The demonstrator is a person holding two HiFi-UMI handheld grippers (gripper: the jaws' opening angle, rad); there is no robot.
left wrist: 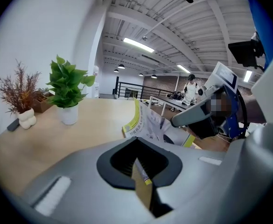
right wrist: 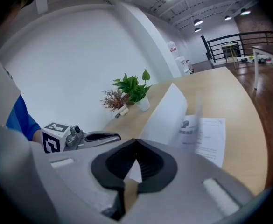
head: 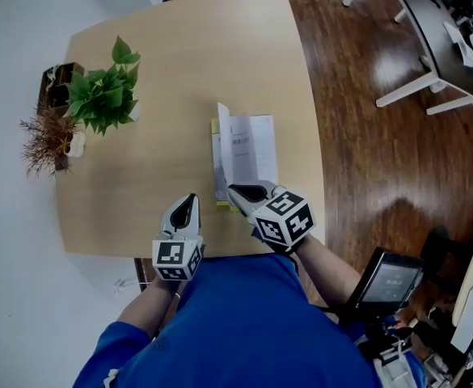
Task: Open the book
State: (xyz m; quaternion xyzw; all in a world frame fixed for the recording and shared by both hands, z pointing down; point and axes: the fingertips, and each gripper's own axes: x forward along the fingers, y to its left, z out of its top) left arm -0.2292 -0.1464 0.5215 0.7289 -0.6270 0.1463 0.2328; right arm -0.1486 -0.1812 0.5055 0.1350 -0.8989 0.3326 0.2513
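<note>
While its jaws are pressed together on the near edge of a raised white leaf, the right gripper (right wrist: pixel 136 141) holds the book (head: pixel 254 148) part-way open. Through the gap behind the tips, the right gripper view shows the pale sheet running up and away from them. In the head view this gripper (head: pixel 234 189) meets the book at its near left corner, and the leaf stands almost upright along the left side. The remaining pages lie flat on the wooden table (head: pixel 179 63), and the sheet beside the raised leaf looks blurred.

The left gripper (left wrist: pixel 136 140) has its jaws closed too, with nothing between them. It hovers near the table's front edge, just to the left of the book and apart from it (head: pixel 191 200). From its own view the book (left wrist: pixel 148 122) shows a yellow-green cover edge, with the right gripper (left wrist: pixel 174 122) against it.

Farther off, at the table's left side, a green potted plant (head: pixel 103 95) stands beside a dried brown sprig (head: pixel 46 136) in a small white pot. The person's blue shirt (head: pixel 244 330) fills the bottom of the head view, above a dark wooden floor (head: pixel 365 136).
</note>
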